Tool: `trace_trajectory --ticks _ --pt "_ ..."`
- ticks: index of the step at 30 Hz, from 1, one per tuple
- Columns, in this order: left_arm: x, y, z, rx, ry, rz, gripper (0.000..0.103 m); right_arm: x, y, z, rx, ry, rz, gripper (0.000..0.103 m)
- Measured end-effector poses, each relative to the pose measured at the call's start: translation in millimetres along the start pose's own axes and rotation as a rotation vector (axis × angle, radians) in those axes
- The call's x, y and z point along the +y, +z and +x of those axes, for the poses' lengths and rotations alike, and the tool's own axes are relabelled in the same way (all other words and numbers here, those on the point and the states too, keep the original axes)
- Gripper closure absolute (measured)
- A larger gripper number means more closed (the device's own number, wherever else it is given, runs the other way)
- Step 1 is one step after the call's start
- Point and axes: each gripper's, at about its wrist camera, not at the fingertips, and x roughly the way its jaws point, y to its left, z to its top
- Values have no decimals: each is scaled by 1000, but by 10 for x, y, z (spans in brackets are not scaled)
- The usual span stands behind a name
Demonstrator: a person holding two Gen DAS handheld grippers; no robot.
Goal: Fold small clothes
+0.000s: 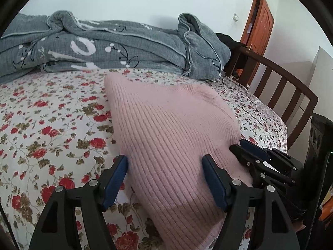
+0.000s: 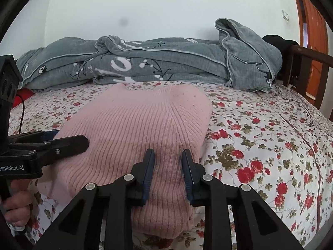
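left gripper [image 1: 164, 164]: jaws wide, straddling the near-left edge of the pink ribbed knit [image 1: 166, 125], nothing pinched; likely placed to take that edge for a fold.
right gripper [image 2: 168, 158]: jaws about halfway apart, knit between them, grip not closed.
knit: lies partly folded on the floral bedsheet [image 2: 260, 145].
grey quilt [image 2: 166, 62]: heaped against the wall, well apart.
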Motion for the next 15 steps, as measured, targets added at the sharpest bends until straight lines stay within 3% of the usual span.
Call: trace_trajectory --ticks 7,9,11,13,15 --pt "107 7 -8 54 -69 -56 30 -25 29 -31 49 9 20 73" --pt "162 11 -46 65 -102 -82 30 -36 70 -87 79 8 5 58" --pt "238 34 -91 68 -144 -112 31 -82 120 -159 90 20 -6 58" --pt "286 67 -114 63 -158 -126 31 -172 211 -256 64 40 15 54" --pt "326 124 -125 58 -157 -138 31 -250 350 -304 19 45 39 40"
